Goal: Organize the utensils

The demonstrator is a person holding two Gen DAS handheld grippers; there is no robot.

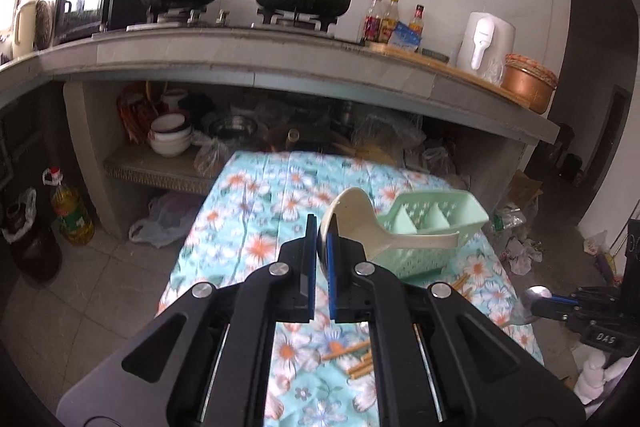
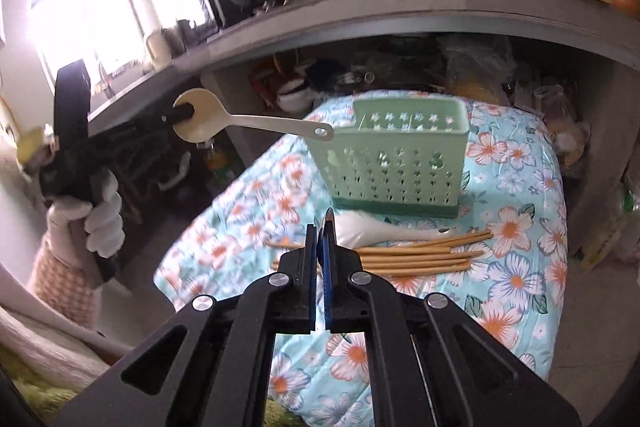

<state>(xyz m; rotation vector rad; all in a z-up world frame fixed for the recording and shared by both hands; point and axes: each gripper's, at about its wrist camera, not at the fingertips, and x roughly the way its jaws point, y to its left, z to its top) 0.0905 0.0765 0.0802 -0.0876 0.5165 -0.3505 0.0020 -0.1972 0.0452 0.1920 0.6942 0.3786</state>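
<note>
A cream ladle [image 1: 352, 227] is clamped by the left gripper [image 1: 320, 247] and a metal spoon [image 1: 538, 294] by the right gripper [image 2: 322, 247], both held above the table [image 2: 520, 267] for the green caddy [image 2: 400, 163].

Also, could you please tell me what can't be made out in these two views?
- Green caddy: inside hidden by its front wall in the right wrist view, partly by the cream spoon in the left.
- Metal spoon in the right gripper: handle buried between the jaws, both views.
- Chopsticks: count unclear, left ends behind that gripper.
- Clutter under the counter: blurred.
</note>
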